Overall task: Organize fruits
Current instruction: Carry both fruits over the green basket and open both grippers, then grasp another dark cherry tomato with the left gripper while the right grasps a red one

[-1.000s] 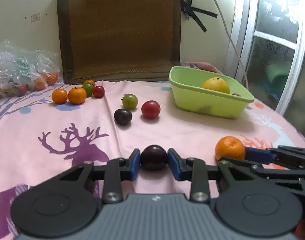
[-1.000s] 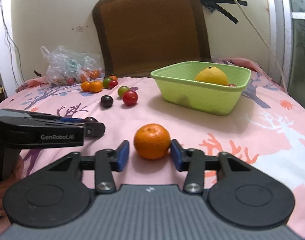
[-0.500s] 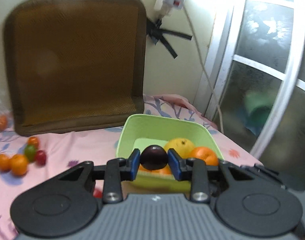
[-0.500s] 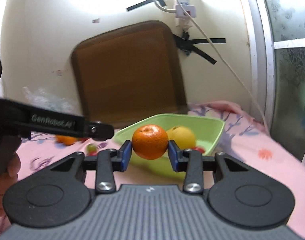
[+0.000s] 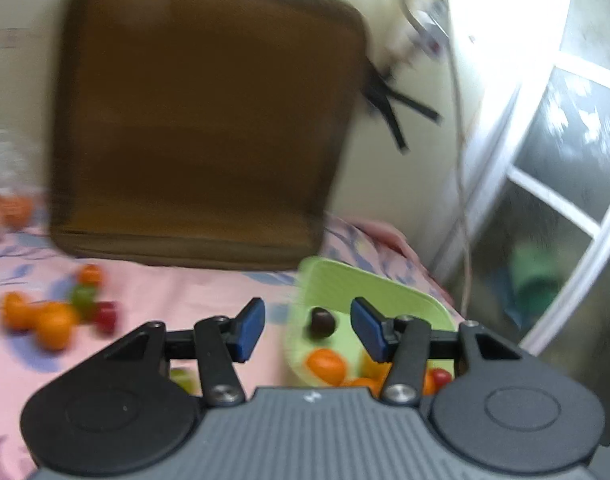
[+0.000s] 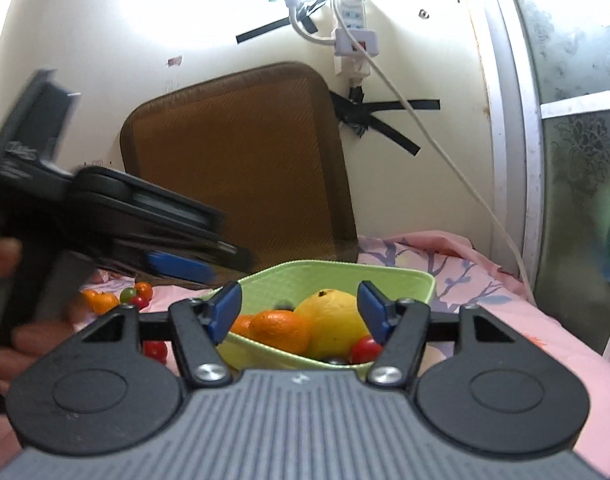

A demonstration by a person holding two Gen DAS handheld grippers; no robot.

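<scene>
Left wrist — plum point(image 5: 322, 322) (free) between opening jaws

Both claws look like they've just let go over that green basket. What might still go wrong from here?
The dark plum is loose between the opening left gripper pads above the green basket, near its rim; it might bounce out. The right gripper, also opening, is empty above the piled orange and yellow citrus, so fruit could roll. The two grippers sit close together and could knock each other.
</scene>
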